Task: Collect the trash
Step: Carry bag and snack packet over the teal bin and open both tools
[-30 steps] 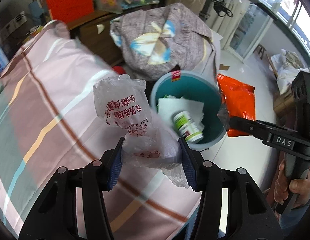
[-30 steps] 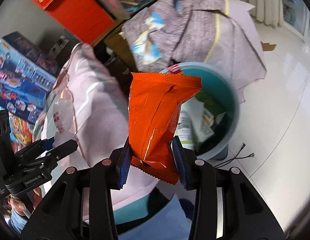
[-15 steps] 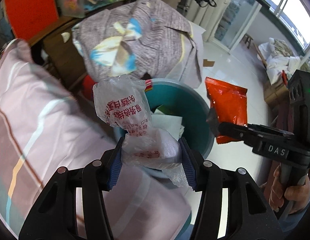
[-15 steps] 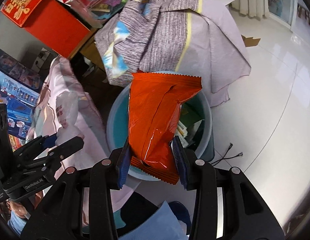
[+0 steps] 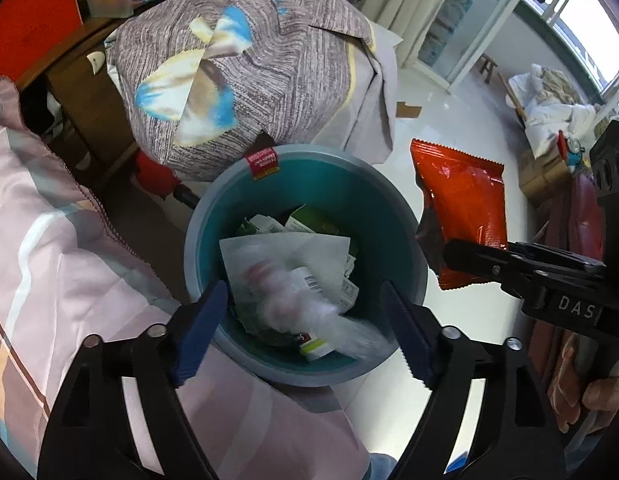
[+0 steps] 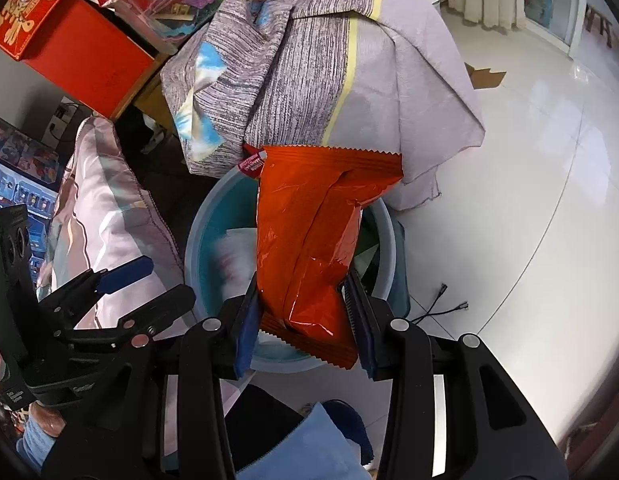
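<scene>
A teal round bin (image 5: pixel 405 216) stands on the floor beside the bed; it also shows in the right wrist view (image 6: pixel 201 232). My left gripper (image 5: pixel 305 320) is open above the bin. A clear plastic bag with red print (image 5: pixel 293 300), blurred, is dropping into the bin among paper and a small bottle. My right gripper (image 6: pixel 303 320) is shut on an orange snack packet (image 6: pixel 309 240) and holds it above the bin's right rim. The packet (image 5: pixel 463 208) also shows in the left wrist view.
A pink striped bedcover (image 5: pixel 49 248) lies left of the bin. A grey patterned cloth bundle (image 5: pixel 237 72) sits behind it. A red box (image 6: pixel 65 28) stands at back left. White tiled floor (image 6: pixel 529 200) spreads right, with thin cables (image 6: pixel 445 304) near the bin.
My left gripper moved over the bin and opened, and the plastic bag has left it and falls into the bin. My right gripper came closer over the bin with the packet.
</scene>
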`<state>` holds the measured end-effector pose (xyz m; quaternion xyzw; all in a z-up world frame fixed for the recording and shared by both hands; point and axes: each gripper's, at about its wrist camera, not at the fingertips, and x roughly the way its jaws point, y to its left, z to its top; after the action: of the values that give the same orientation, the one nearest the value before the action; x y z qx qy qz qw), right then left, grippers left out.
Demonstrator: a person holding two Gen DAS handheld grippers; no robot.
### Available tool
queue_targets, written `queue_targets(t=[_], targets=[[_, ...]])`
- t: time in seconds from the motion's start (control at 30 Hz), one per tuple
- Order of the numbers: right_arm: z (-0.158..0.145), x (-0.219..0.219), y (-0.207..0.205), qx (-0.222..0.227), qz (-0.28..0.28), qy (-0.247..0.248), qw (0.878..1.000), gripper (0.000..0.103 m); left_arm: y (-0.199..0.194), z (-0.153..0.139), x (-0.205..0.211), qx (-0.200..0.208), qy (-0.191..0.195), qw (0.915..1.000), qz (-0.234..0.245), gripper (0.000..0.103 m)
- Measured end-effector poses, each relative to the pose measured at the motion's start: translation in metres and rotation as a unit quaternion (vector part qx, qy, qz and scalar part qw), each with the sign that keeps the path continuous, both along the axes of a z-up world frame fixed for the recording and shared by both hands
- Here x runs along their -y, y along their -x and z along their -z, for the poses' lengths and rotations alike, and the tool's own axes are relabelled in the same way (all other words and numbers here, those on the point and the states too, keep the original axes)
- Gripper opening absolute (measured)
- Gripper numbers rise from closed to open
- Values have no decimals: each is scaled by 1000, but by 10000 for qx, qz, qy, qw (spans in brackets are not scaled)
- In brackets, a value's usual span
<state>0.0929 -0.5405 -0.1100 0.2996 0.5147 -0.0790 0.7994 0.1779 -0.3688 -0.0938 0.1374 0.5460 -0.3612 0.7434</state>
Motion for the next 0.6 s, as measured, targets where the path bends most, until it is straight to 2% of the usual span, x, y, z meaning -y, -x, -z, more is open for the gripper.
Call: queue_targets(t=[0.37,0.6], targets=[[10,-9,-12,-178,-158,-27,9997,39,3,-1,-21,24,-12,9999,-120,92],[10,-21,-23,-217,-331,-22,9992,40,5,-2,-34,42,8,9998,-206,93]])
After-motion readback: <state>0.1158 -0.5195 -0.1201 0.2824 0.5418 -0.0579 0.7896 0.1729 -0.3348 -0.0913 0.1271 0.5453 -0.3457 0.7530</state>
